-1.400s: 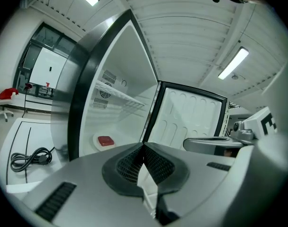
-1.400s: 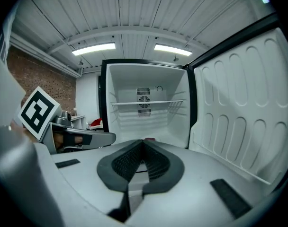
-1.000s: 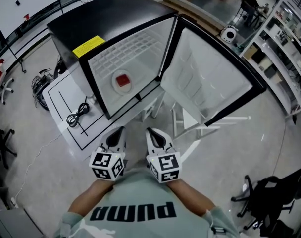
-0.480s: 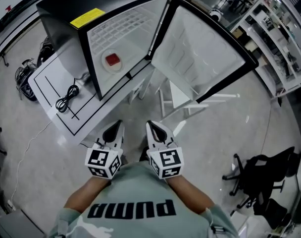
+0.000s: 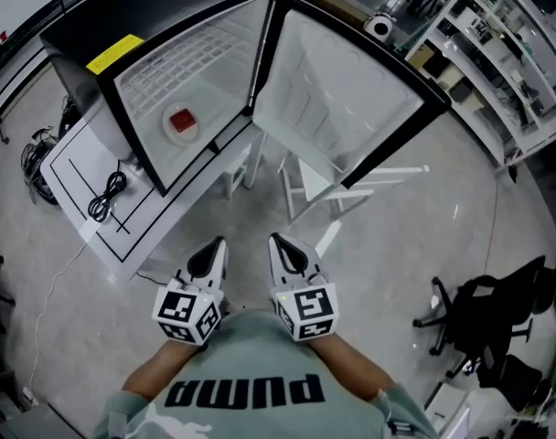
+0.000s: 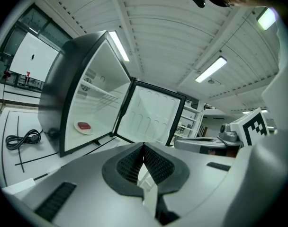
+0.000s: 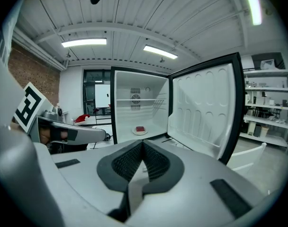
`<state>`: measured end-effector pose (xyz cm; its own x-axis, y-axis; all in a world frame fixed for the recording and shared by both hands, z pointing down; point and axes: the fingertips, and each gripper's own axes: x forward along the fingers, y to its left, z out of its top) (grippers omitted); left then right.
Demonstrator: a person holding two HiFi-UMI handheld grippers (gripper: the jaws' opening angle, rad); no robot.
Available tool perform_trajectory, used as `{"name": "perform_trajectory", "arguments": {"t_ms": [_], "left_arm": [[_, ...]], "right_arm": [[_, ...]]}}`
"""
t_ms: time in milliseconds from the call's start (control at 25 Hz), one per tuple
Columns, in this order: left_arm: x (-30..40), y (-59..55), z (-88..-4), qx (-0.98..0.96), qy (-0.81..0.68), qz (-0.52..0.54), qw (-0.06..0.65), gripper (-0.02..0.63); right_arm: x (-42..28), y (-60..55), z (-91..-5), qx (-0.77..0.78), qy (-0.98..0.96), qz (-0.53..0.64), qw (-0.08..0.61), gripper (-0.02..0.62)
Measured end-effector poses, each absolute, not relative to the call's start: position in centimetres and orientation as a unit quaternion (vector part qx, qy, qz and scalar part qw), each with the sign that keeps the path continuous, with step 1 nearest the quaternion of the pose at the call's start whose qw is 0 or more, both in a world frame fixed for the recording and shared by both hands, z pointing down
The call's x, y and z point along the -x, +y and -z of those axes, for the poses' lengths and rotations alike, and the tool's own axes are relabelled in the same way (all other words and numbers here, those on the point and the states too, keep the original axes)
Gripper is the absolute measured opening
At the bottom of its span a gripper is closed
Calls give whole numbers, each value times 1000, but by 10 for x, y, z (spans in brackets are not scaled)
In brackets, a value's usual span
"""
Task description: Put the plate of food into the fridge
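A white plate with a red piece of food point(image 5: 182, 123) lies on the floor of the open fridge point(image 5: 141, 16), whose door point(image 5: 342, 99) stands swung wide to the right. The plate point(image 6: 85, 126) also shows far off in the left gripper view, and the plate point(image 7: 140, 130) shows at the centre of the right gripper view. My left gripper point(image 5: 216, 245) and right gripper point(image 5: 276, 241) are side by side close to my chest, well back from the fridge. Both are shut with nothing between their pads.
The fridge stands on a white table point(image 5: 86, 167) carrying a coiled black cable point(image 5: 104, 195). A white chair point(image 5: 324, 186) sits below the open door. A black office chair point(image 5: 484, 309) is at the right and shelving point(image 5: 497, 53) at the far right.
The fridge and table have slid up and left in the head view and look smaller, as I have drawn back from them. Both grippers stay shut and empty.
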<state>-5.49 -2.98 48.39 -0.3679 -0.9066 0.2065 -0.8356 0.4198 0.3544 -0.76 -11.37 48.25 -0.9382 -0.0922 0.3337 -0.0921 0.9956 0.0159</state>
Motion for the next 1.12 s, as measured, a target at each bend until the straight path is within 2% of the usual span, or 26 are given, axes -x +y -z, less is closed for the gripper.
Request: {"name": "perform_trajectory", "arguments": {"t_ms": [520, 1120], "left_arm": [[-38, -126, -462, -547, -816, 73, 172, 5], [-112, -121, -479, -454, -873, 60, 165, 5]], "right_arm": [[-93, -203, -467, -63, -987, 1, 145, 5], [-151, -203, -488, 47, -988, 2, 144, 5]]}}
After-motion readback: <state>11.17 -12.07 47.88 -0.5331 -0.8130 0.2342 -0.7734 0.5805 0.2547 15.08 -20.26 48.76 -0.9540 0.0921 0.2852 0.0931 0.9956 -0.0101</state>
